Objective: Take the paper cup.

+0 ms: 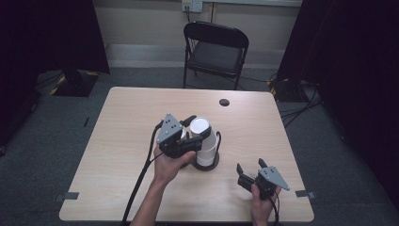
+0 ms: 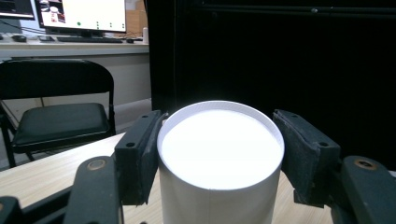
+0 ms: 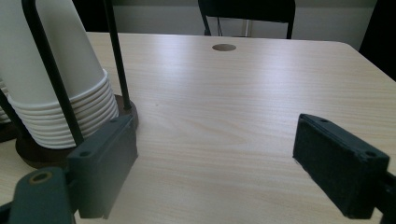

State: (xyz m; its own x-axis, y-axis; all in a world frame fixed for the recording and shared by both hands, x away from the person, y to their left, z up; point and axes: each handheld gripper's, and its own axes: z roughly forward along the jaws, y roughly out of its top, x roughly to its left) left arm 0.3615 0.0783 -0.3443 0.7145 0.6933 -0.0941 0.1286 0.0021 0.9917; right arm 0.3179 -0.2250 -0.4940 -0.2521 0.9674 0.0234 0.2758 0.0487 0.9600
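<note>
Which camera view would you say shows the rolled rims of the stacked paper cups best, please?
The right gripper view: the rolled rims sit close and layered above the dark holder base. The high view shows the cup stack small from above. The left gripper view shows the top cup's closed bottom between the jaws.

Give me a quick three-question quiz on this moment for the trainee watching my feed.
1. True or false: the left gripper has its fingers on either side of the top cup of the stack.
2. Multiple choice: where is the right gripper? A) clamped on the holder B) open, near the table's front right edge C) on the chair.
3. Fill in: the cups stand upside down in a holder made of black ____ on a round base.

Key: 1 true; 2 B; 3 rods.
</note>
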